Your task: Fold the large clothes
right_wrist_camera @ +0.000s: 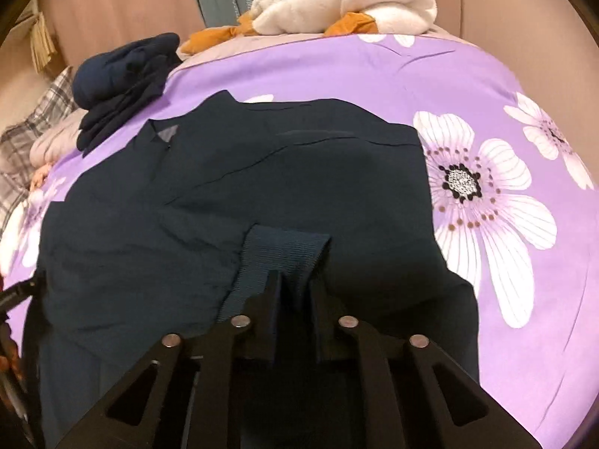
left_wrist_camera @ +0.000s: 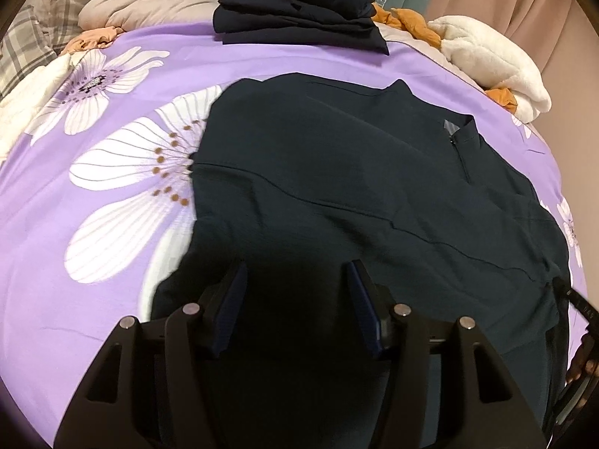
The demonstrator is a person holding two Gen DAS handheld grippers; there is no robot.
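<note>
A dark navy jacket [left_wrist_camera: 355, 187] lies spread flat on the purple flowered bedspread [left_wrist_camera: 112, 280], its zip collar [left_wrist_camera: 455, 138] towards the far right. My left gripper [left_wrist_camera: 296, 265] hovers over the jacket's near edge, jaws apart, and no fabric shows between the pads. In the right wrist view the same jacket [right_wrist_camera: 224, 172] fills the middle. My right gripper [right_wrist_camera: 296, 277] is shut on the jacket's ribbed cuff [right_wrist_camera: 284, 250], which sticks up from between the fingers.
A pile of folded dark clothes [left_wrist_camera: 295, 3] sits at the bed's far side. Beside it lie a white fleece blanket [left_wrist_camera: 490, 60] and an orange garment [left_wrist_camera: 408, 18]. Plaid bedding [left_wrist_camera: 37, 30] is bunched at the far left. Pink curtains hang behind.
</note>
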